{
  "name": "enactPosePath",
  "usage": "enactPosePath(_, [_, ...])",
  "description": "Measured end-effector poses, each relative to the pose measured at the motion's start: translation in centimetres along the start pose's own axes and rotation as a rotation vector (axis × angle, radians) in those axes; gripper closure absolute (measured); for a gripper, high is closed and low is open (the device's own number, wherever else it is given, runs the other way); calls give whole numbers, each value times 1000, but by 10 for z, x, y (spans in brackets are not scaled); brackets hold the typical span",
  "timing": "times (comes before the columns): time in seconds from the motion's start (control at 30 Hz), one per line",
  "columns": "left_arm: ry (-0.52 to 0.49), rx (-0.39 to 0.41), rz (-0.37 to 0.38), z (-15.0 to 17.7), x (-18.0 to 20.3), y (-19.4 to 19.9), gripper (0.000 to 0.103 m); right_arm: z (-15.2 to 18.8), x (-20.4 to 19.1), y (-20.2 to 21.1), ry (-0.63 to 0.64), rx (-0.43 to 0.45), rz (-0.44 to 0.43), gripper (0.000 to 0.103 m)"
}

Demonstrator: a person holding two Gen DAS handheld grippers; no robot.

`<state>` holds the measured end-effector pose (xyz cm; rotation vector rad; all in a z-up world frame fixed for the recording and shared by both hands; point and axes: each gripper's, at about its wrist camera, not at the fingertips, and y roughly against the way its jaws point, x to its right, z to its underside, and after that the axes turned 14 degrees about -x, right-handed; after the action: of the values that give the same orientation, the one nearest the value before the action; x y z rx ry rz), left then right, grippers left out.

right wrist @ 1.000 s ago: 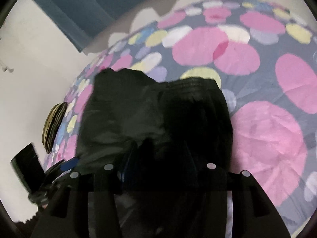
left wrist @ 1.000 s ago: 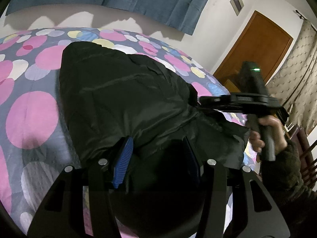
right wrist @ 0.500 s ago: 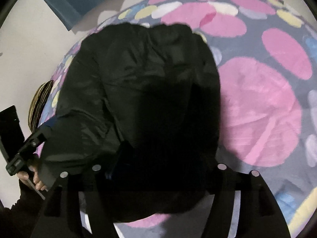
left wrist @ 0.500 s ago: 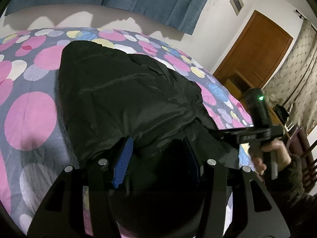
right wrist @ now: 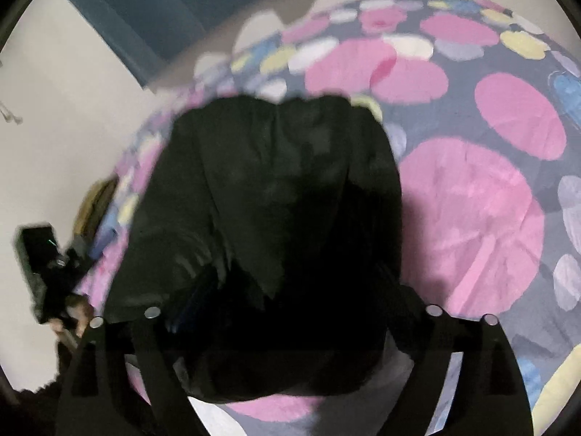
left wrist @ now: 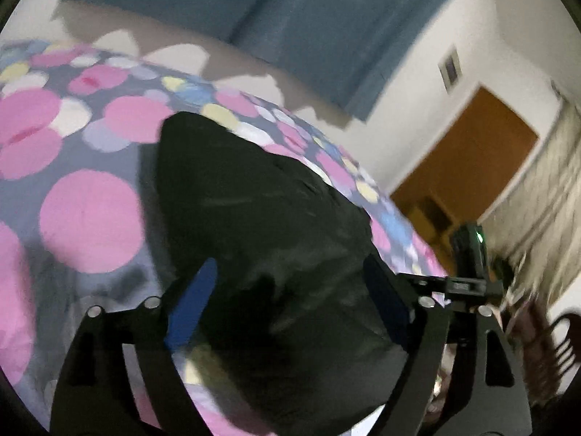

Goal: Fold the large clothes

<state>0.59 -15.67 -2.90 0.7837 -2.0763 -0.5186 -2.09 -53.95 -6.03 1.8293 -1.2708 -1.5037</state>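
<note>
Overhead, blue curtain (left wrist: 290,18); below, pink-spotted bedspread (left wrist: 90,214).

Both the left tongs (left wrist: 290,301) and right tongs (right wrist: 290,290) have just been opening, their pads now clear of the black garment (left wrist: 261,218) lying between them.

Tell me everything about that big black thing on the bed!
It is a black jacket of smooth, slightly shiny, puffy-looking cloth, folded into a wrinkled bundle. It lies on the bedspread with pink, yellow and blue dots. Its near edge sits between the spread fingers of the left claw and right claw, which have just opened.
</note>
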Motion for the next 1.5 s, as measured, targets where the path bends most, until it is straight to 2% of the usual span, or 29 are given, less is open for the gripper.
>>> enactPosePath(0.13, [115,-65,66,3,-28,-13,18,-16,14,-9,-48,-6,-12,17])
enactPosePath(0.23, [113,-111,109,8,-30,-28,17,-26,24,-24,-80,-27,-83,17])
enactPosePath(0.37, [66,-118,72,12,-18,-44,7,-29,27,-39,-71,-61,-112,12])
enactPosePath(0.43, [58,-119,55,10,-14,-49,6,-30,28,-48,-72,-75,-121,10])
enactPosePath(0.6, [59,-123,43,12,-13,-46,7,-28,15,-54,-44,-70,-73,11])
enactPosePath(0.77, [50,-114,-4,12,-15,-41,8,-28,0,-60,-15,-63,-59,11])
enactPosePath(1.17, [90,-100,-89,7,-46,-7,11,-50,-38,-89,41,-78,-88,12])
enactPosePath(1.5, [136,-93,-126,1,-82,23,11,-73,-74,-120,84,-105,-112,12])
